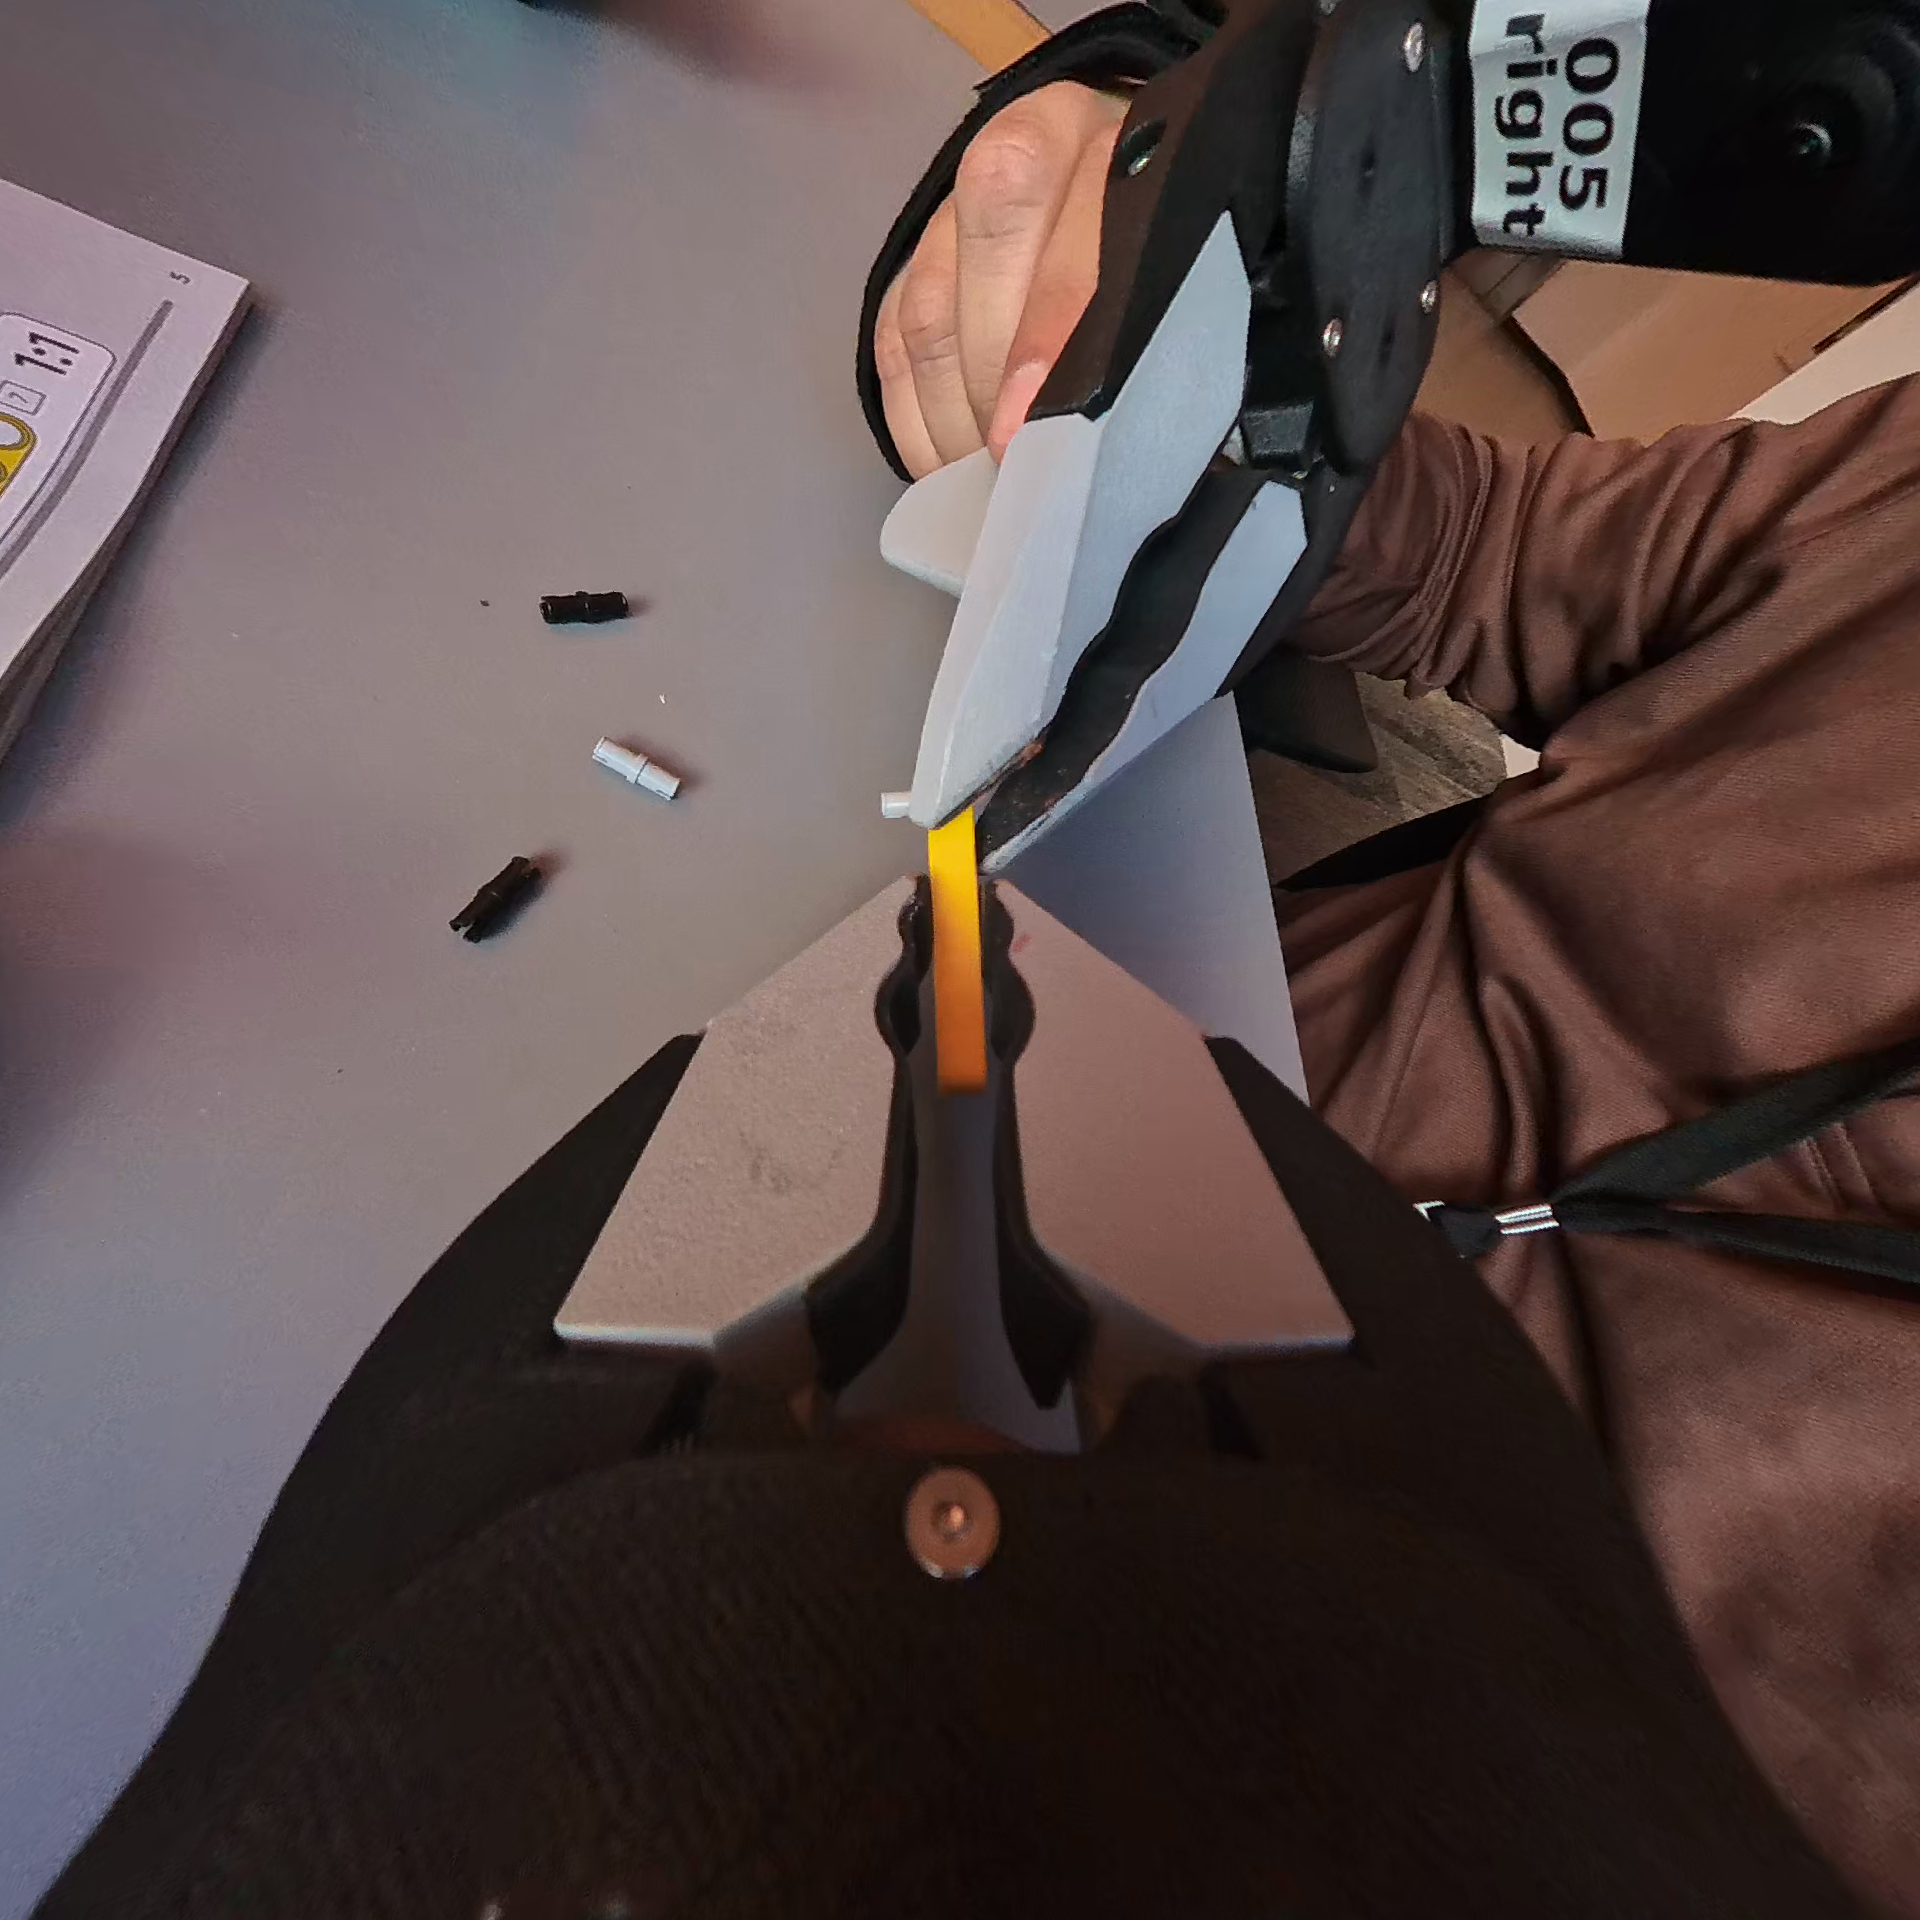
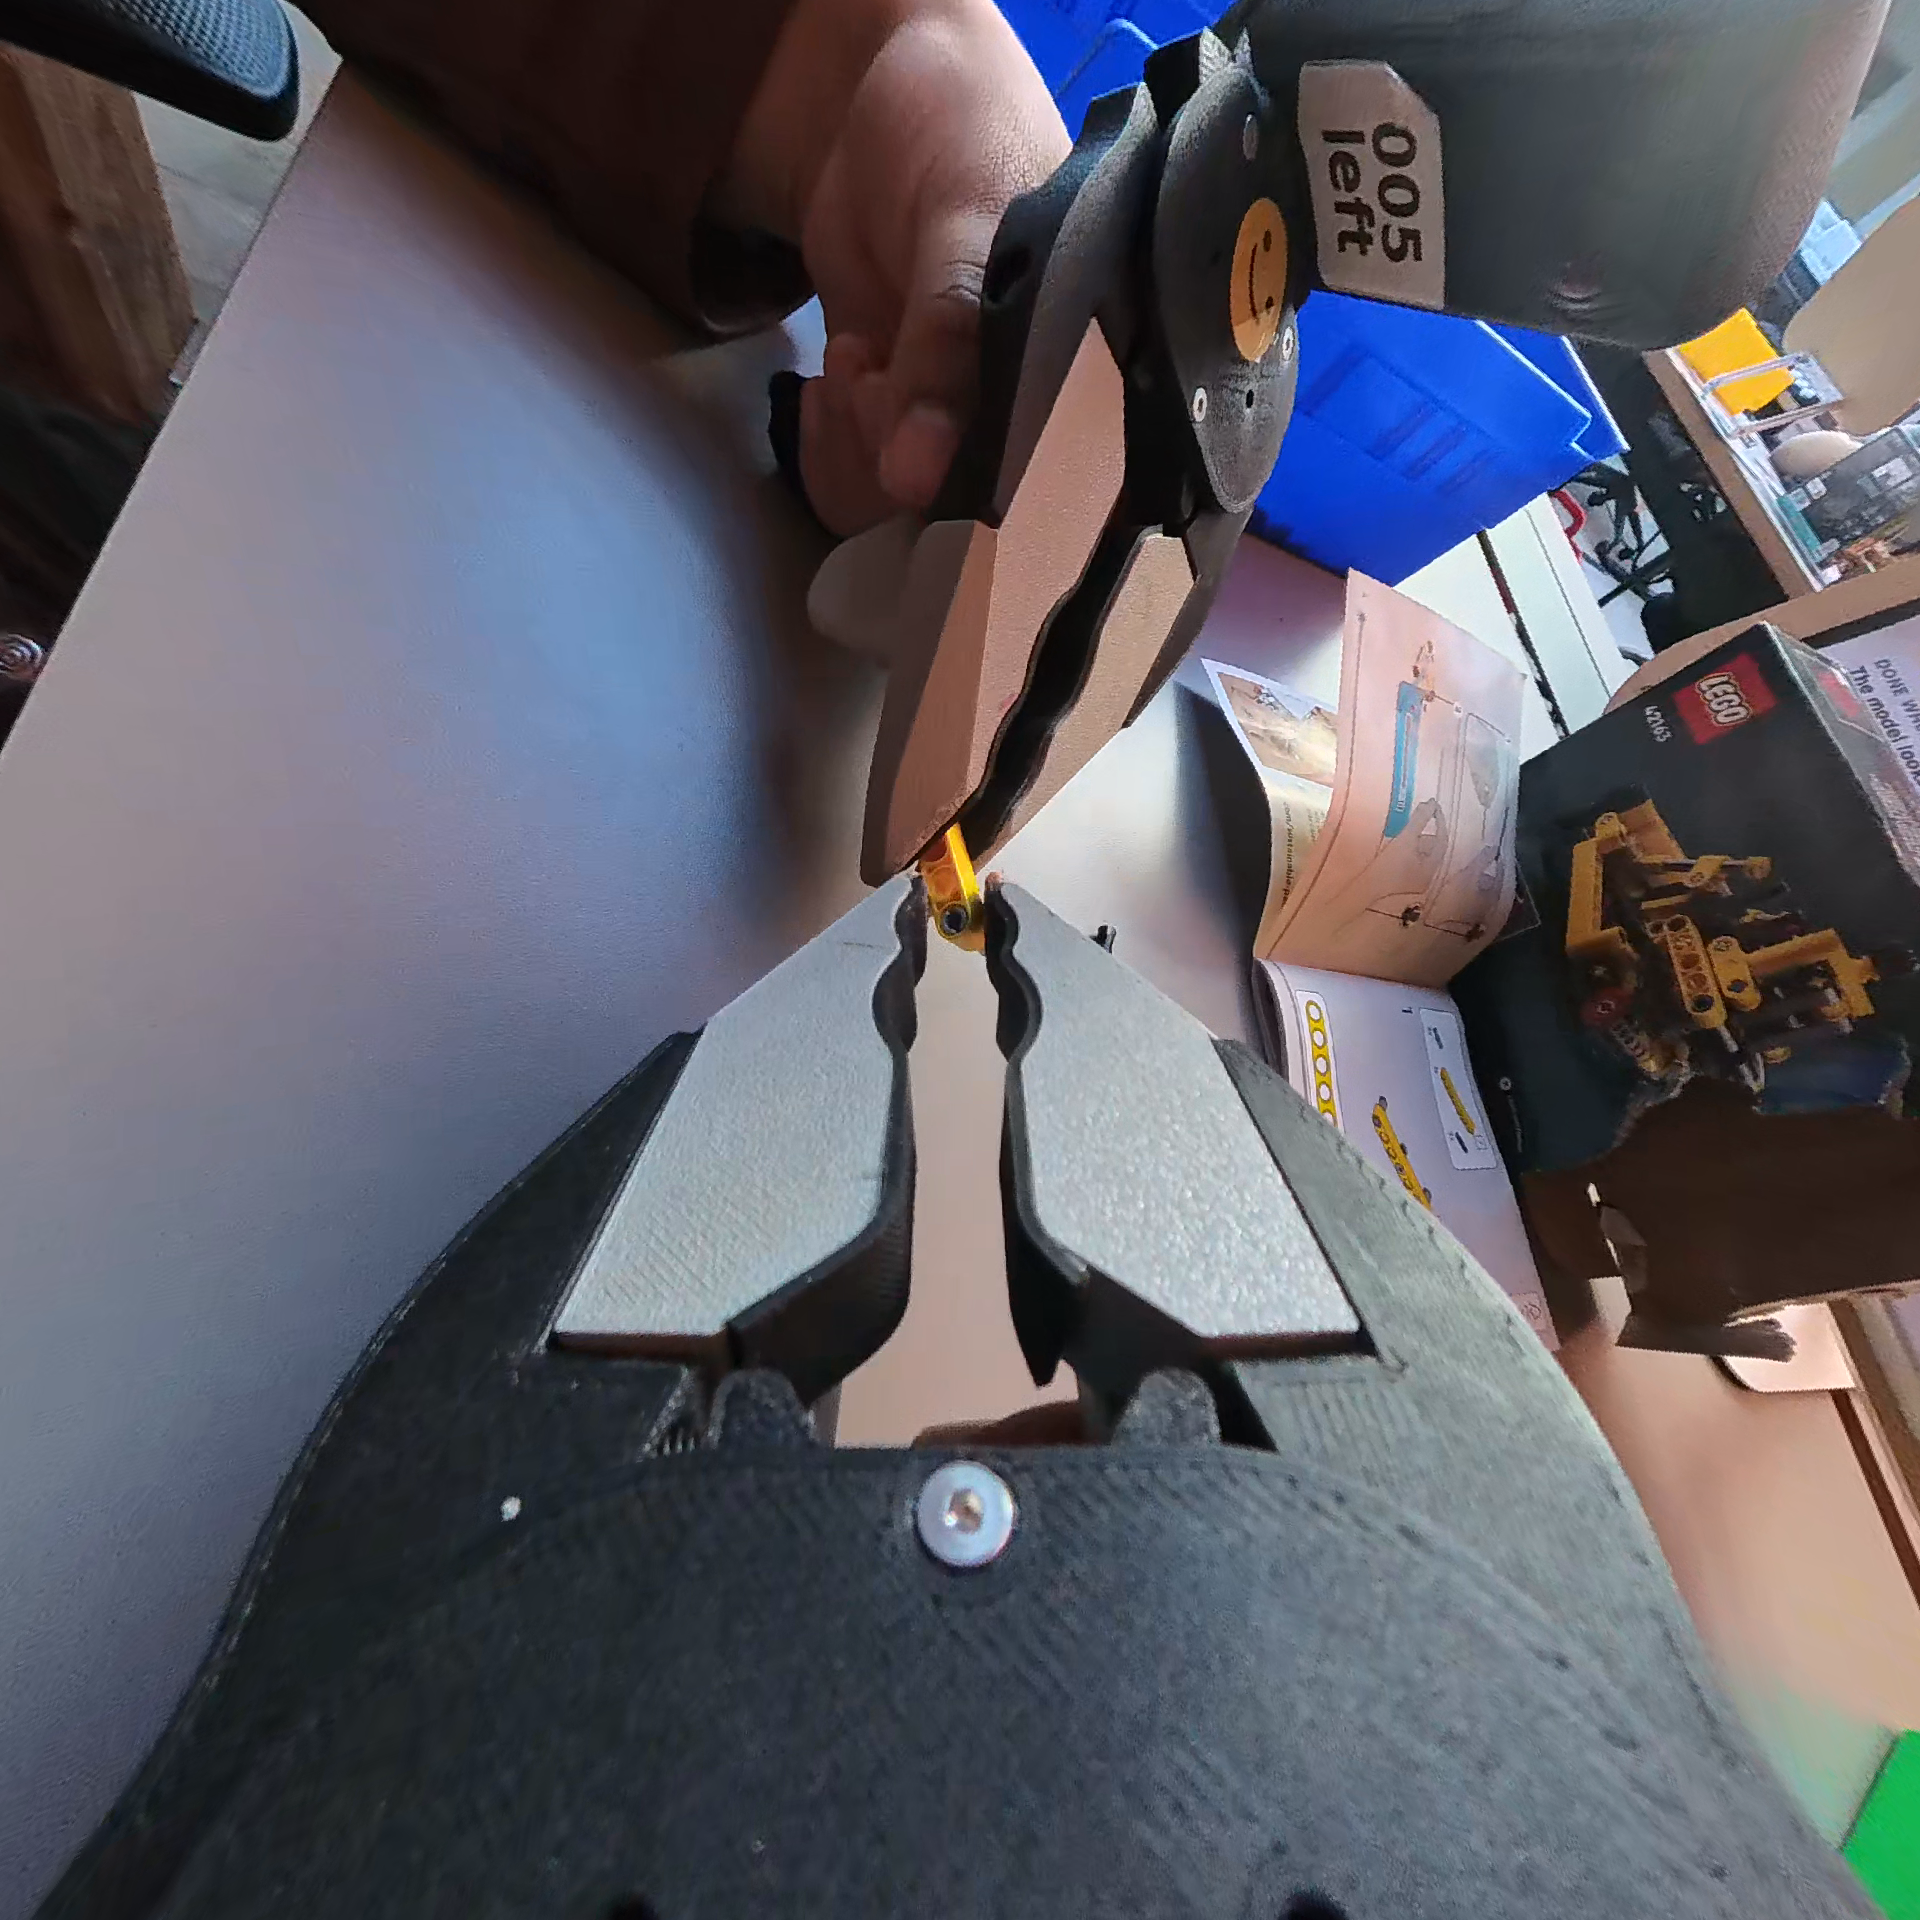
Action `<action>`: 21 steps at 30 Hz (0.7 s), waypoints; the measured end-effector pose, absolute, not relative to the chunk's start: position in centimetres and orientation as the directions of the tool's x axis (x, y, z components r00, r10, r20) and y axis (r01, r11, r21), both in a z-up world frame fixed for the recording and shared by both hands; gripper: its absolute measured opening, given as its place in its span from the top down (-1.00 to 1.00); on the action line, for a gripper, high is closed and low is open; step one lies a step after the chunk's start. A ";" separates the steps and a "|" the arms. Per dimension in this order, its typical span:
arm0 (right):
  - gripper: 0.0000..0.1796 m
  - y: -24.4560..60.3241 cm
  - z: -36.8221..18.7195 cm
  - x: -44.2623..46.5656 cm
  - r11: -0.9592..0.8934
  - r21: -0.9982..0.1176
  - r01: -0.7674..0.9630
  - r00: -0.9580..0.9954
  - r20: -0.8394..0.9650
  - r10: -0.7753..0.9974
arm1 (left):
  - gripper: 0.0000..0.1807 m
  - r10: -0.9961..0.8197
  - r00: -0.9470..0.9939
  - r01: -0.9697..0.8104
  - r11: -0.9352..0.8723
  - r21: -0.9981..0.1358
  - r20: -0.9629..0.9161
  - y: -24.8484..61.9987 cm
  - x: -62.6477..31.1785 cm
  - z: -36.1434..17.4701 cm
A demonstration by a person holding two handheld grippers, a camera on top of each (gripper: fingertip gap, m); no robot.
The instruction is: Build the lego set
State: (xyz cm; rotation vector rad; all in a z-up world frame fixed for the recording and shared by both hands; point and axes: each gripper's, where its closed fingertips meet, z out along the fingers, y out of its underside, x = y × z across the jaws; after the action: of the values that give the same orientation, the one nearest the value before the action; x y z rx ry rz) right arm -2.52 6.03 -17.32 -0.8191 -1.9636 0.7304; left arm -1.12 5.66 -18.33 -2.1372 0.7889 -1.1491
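both grippers' tips (image 1: 956,894) (image 2: 954,894) over half-hidden yellow beam (image 1: 958,966)

Three small pins (image 1: 584,607) (image 1: 636,768) (image 1: 498,899) lie on the table (image 1: 436,436), spread apart, between the booklet (image 1: 94,436) at the table's edge and the beam (image 1: 958,966). The beam is held above the table between the two grippers' tips. Behind the booklet stands the box (image 2: 1714,935).
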 end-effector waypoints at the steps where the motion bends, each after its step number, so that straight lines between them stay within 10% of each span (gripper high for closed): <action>1: 0.91 6.1 -17.3 -2.5 0.610 -0.746 0.267 -0.410 0.485 0.772 | 0.93 -0.725 0.456 -0.223 -0.655 -0.722 0.517 5.7 -1.1 -18.3; 21: 0.90 7.3 -17.6 -2.6 0.578 -0.757 0.305 -0.363 0.468 0.806 | 0.93 -0.731 0.519 -0.244 -0.624 -0.743 0.443 6.4 -1.6 -18.7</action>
State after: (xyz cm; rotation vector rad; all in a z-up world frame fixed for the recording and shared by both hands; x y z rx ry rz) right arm -2.62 7.33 -17.59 -0.8925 -1.9259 0.7153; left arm -1.61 6.41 -18.66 -2.1439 0.7905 -1.0236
